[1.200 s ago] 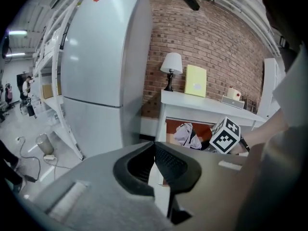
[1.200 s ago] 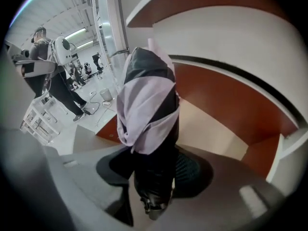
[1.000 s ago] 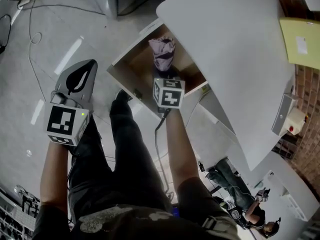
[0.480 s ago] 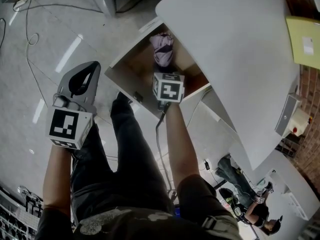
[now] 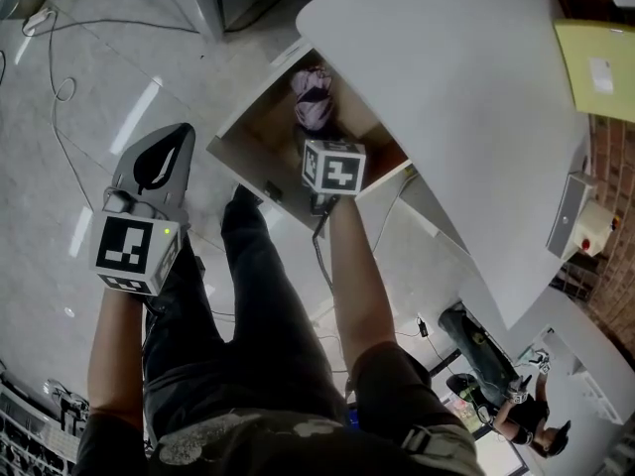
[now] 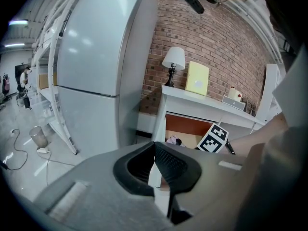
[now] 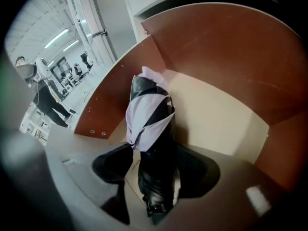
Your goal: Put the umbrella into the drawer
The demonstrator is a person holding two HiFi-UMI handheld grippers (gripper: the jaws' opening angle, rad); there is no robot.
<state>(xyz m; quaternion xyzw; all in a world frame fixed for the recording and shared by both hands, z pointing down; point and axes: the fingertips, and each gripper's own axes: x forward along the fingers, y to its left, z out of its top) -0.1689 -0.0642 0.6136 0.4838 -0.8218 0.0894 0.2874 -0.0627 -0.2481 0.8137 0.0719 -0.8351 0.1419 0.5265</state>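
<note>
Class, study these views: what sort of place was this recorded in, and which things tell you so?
Probably a home-style room staged inside a lab or workshop. A lamp and white desk stand against a brick wall beside a tall fridge, yet loose cables trail over the floor.

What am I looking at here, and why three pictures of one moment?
No robot here: a person holds a two-jaw gripper in each hand. The top-down picture comes from a camera on the person's head, looking steeply down. The other two come from cameras riding on the grippers. The right gripper reaches into an open wooden drawer; a folded lilac-and-black umbrella is between its jaws, which are opening. The left gripper, held aside over the floor, is shut and empty.
</note>
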